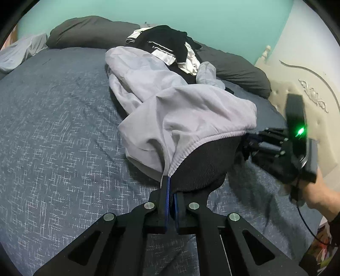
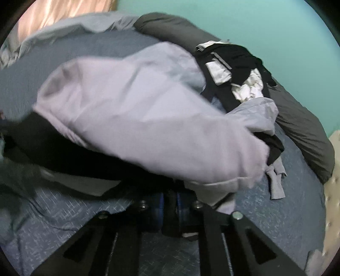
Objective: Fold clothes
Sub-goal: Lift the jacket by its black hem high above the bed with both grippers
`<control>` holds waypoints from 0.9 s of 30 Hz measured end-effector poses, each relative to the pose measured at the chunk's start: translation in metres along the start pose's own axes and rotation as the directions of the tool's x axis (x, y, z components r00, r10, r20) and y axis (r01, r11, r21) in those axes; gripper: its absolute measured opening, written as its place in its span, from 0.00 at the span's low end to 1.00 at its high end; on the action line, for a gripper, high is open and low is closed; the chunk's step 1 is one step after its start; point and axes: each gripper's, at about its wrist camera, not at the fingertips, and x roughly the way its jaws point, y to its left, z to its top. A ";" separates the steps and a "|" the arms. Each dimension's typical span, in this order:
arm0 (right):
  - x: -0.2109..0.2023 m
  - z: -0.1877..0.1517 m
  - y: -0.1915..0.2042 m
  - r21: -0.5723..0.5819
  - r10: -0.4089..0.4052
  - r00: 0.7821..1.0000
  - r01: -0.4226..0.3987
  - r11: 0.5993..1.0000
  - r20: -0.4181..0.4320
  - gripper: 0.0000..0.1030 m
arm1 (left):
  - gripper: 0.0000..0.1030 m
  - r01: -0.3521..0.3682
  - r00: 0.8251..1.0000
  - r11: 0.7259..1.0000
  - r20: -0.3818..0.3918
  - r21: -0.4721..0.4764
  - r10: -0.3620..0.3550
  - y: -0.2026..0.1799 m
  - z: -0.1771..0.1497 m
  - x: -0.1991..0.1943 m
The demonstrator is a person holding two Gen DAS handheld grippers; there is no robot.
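Behind the bed (image 1: 53,118), left-wrist view: a teal wall (image 1: 191,14); dark pillows (image 1: 89,31) along the head; a cream headboard (image 1: 308,89) at right; a heap of black-and-white clothes (image 1: 167,46) near the pillows. Pale lilac trousers (image 1: 191,110) lie across the blue patterned cover, their elastic waistband nearest me; my left gripper (image 1: 170,186) is clamped on that waistband's edge, jaws nearly together; my right gripper (image 1: 250,144), held in my hand (image 1: 318,197), meets the waistband's far end.

Right-wrist view, blurred: same wall (image 2: 276,31) and bed (image 2: 276,212); the trousers (image 2: 138,110) fill the middle; my right gripper (image 2: 170,203) shows jaws drawn close with dark waistband cloth between them; a small grey garment (image 2: 276,180) lies beside.
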 end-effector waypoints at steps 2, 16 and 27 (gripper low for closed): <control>-0.012 0.003 -0.007 0.024 0.014 1.000 -0.014 1.000 0.023 0.06 | 0.03 0.000 1.000 1.000 -0.005 0.002 0.000 -0.001 -0.001 0.001; -0.156 0.058 -0.017 0.121 0.012 0.976 -0.039 0.992 0.216 0.05 | 0.03 -0.029 0.999 0.997 0.048 0.074 0.026 -0.031 0.034 -0.051; -0.305 0.128 -0.040 0.185 -0.029 0.913 -0.051 0.982 0.406 0.05 | 0.03 -0.162 0.966 0.963 0.234 0.215 0.110 -0.078 0.140 -0.213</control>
